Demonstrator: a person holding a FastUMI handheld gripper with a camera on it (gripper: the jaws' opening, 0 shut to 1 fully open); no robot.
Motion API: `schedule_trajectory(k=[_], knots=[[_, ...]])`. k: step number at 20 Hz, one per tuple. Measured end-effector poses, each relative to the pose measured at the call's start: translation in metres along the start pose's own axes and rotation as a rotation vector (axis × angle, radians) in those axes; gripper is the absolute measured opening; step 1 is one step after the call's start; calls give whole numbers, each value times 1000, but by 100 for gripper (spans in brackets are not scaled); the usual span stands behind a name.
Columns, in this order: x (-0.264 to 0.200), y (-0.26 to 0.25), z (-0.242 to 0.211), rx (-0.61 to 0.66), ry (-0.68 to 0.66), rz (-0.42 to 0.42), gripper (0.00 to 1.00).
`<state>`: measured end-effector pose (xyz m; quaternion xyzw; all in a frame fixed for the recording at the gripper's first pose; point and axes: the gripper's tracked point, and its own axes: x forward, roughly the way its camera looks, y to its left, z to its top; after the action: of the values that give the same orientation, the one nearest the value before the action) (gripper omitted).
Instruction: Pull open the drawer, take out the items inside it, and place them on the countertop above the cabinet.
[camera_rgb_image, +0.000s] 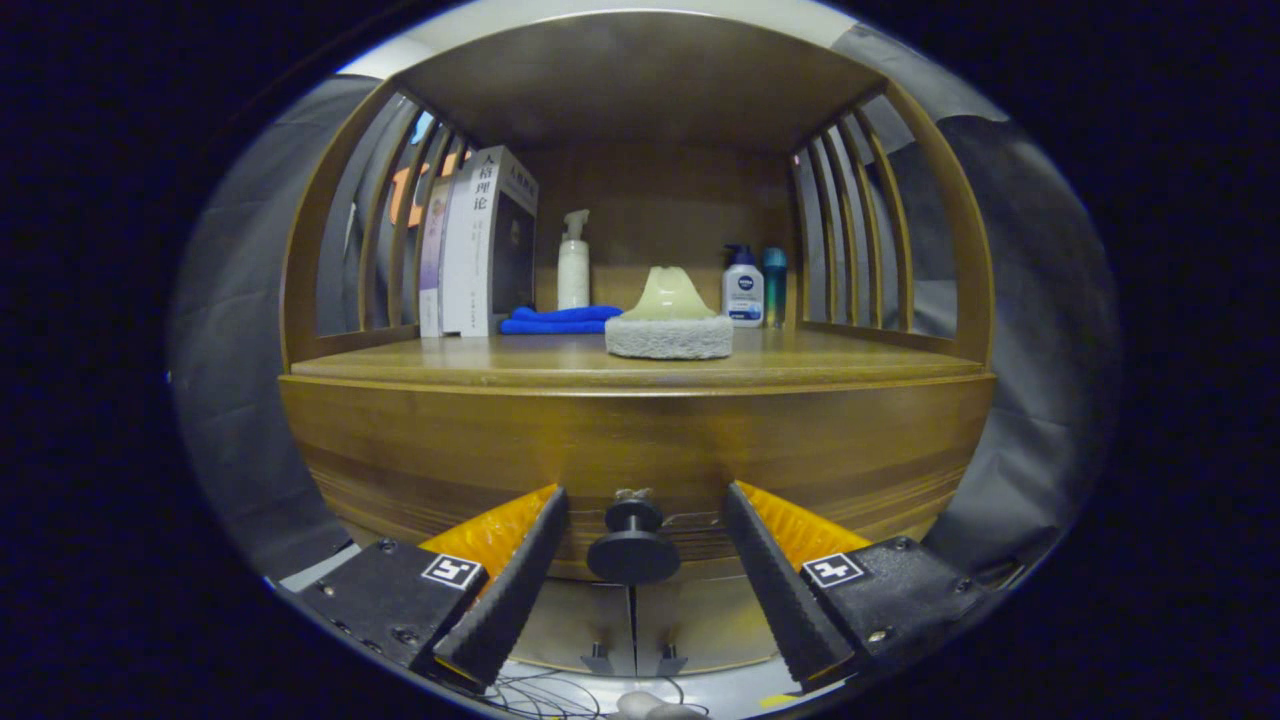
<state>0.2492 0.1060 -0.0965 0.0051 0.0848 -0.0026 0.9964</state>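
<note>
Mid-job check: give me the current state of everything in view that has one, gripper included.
gripper: open, fingers either side of the knob, not touching it
drawer knob: between the fingers, ungripped
drawer: looks closed
scrubber: resting on the countertop, upright
blue cloth: folded, lying flat
spray bottle: upright
lotion bottle: upright, capped
books: standing upright

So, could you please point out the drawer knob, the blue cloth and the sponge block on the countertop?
drawer knob (633, 553): gripper view, on its round disc, between the open fingers.
blue cloth (558, 320): gripper view, middle of the folded stack.
sponge block (668, 336): gripper view, on its rough grey base.
</note>
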Motion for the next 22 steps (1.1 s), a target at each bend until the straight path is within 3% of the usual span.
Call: schedule_trajectory(k=[8,22], knots=[[-16,-8,1,16,54,23,100],[-211,-70,42,-15,-114,56,100]])
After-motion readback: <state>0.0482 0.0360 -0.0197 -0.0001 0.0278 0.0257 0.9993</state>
